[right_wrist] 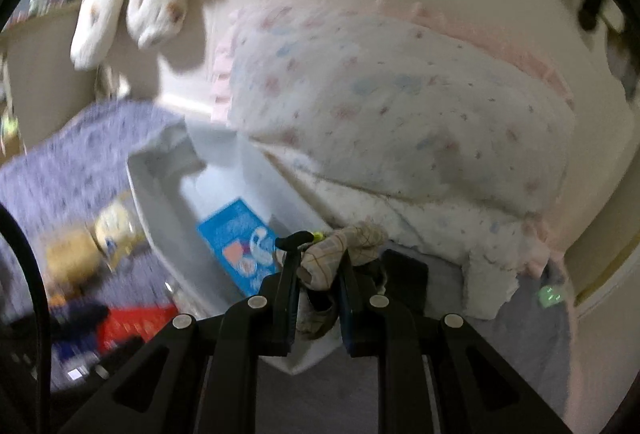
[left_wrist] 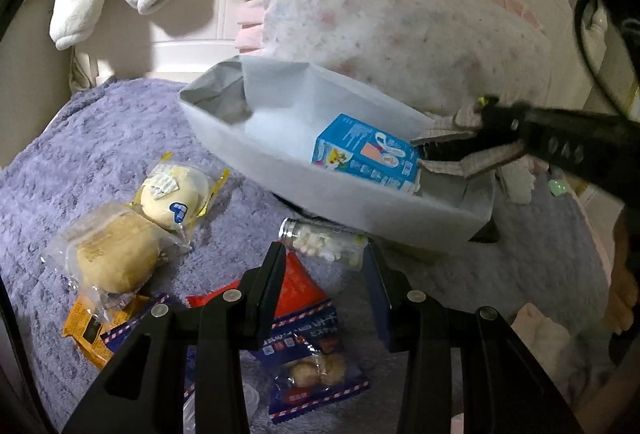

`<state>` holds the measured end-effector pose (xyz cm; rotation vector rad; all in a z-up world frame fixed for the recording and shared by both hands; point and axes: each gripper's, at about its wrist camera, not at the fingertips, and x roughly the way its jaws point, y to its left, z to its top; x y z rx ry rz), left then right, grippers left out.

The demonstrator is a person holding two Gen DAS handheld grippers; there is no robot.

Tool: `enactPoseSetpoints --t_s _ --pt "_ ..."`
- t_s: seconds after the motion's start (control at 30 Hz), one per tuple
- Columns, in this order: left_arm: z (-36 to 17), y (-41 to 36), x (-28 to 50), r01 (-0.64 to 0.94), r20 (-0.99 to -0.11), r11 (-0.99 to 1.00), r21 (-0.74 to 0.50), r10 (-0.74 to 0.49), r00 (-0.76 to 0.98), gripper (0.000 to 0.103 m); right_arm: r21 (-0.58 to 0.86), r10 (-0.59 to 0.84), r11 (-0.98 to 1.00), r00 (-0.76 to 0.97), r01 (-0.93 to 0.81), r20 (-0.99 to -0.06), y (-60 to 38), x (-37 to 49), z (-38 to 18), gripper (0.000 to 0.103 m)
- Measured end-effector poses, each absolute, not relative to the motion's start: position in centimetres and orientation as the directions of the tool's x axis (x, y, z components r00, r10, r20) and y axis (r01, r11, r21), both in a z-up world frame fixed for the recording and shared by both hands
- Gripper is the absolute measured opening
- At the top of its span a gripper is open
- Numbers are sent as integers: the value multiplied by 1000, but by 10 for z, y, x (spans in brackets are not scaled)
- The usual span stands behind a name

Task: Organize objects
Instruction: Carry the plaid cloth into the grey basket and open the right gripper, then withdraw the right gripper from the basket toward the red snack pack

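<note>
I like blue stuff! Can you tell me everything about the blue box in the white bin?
The blue box is a small carton, probably cardboard, printed with white writing, little pictures and a pink patch. It looks closed. It lies tilted inside the white bin, leaning on the near wall. The right claw, holding checked cloth, hovers beside it.

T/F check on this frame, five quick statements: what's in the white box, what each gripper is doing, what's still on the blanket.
1. The blue carton lies inside the white box. True.
2. The right gripper is shut on a checked cloth. True.
3. The left gripper grips the red packet. False: its fingers stand apart above it, holding nothing.
4. The bottle of white pieces is in the box. False: it lies on the purple blanket beside it.
5. Two wrapped buns lie on the blanket. True.
</note>
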<state>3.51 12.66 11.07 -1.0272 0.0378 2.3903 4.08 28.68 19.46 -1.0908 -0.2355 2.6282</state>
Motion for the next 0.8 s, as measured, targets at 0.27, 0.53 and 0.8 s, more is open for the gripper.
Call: enactPoseSetpoints --t_s 0.27,0.53,0.8 --pt "110 126 34 -479 -682 -859 -181 460 -569 39 -183 199 -979 -585 -87 -786 288 15 157 17" --pt "110 120 32 -466 -679 -865 -188 457 -574 39 -76 160 -983 -568 -169 -807 304 14 167 26" --pt "108 118 28 -455 -685 -870 -190 449 -574 39 89 154 -951 -703 -296 -694 333 46 214 57"
